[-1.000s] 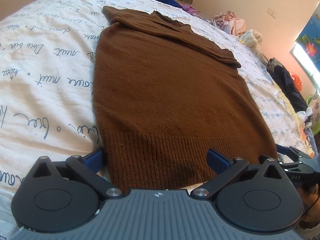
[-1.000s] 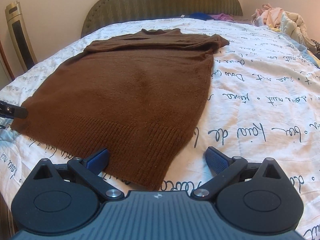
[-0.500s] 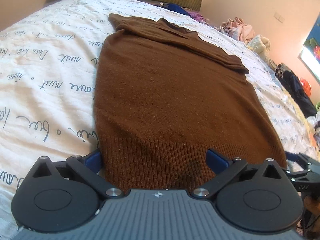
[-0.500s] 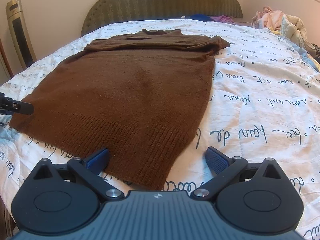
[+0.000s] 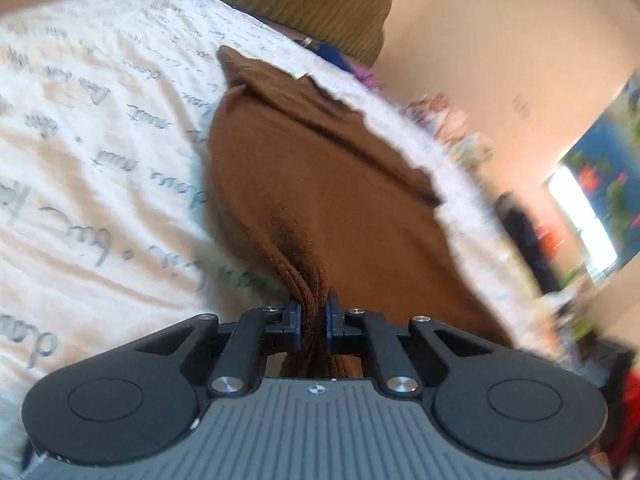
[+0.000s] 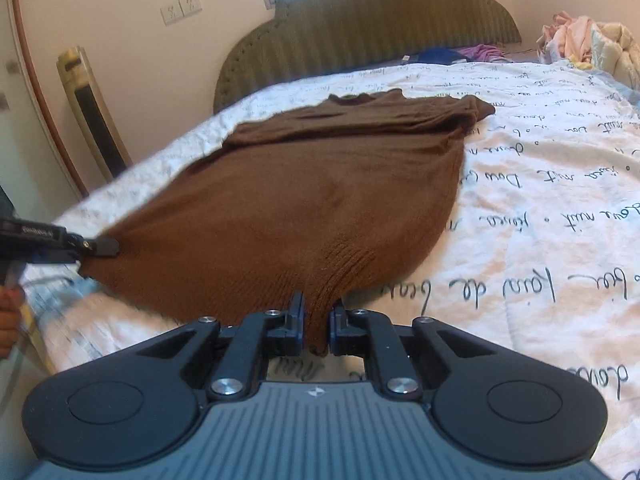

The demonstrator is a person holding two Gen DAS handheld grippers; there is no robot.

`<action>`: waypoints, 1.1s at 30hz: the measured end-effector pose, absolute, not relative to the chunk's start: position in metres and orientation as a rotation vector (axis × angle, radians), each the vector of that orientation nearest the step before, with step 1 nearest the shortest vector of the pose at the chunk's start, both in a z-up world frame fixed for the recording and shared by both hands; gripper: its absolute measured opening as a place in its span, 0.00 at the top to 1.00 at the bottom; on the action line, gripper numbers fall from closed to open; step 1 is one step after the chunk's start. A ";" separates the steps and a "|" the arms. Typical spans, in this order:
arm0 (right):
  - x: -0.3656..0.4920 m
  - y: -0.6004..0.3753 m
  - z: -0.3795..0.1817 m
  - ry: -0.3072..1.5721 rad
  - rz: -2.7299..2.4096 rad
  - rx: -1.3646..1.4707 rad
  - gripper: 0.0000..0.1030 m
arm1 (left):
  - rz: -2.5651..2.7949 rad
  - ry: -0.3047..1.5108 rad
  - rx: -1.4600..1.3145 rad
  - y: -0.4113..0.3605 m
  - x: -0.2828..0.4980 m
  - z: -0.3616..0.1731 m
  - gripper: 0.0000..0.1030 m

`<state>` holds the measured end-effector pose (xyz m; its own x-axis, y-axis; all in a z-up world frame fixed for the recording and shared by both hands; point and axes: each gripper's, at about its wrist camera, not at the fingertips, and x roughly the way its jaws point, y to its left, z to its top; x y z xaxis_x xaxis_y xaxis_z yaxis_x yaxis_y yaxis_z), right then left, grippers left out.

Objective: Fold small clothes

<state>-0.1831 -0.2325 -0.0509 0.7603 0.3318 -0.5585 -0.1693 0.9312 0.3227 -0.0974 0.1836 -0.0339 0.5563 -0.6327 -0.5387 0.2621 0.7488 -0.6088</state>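
A brown knit sweater (image 6: 312,200) lies on the bed with its neck toward the headboard and its sleeves folded across the top. My left gripper (image 5: 314,320) is shut on the ribbed hem at the sweater's (image 5: 320,184) left corner. My right gripper (image 6: 316,326) is shut on the hem at the right corner. Both corners are lifted off the bed and the hem hangs taut between them. The left gripper also shows in the right wrist view (image 6: 98,246), at the far left, clamped on the hem.
The bed has a white cover with grey script (image 6: 560,200) and a green padded headboard (image 6: 380,20). A pile of clothes (image 6: 588,44) lies at the far right of the bed. A tall fan heater (image 6: 92,112) stands by the wall at left.
Both grippers went from open over the hem to shut on it. The hem corners have risen off the bed and the near part of the sweater has bunched toward the grippers.
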 end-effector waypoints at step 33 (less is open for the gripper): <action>0.214 -0.358 -0.043 0.814 0.257 0.660 0.90 | -0.502 0.915 -0.790 0.107 0.286 -0.023 0.89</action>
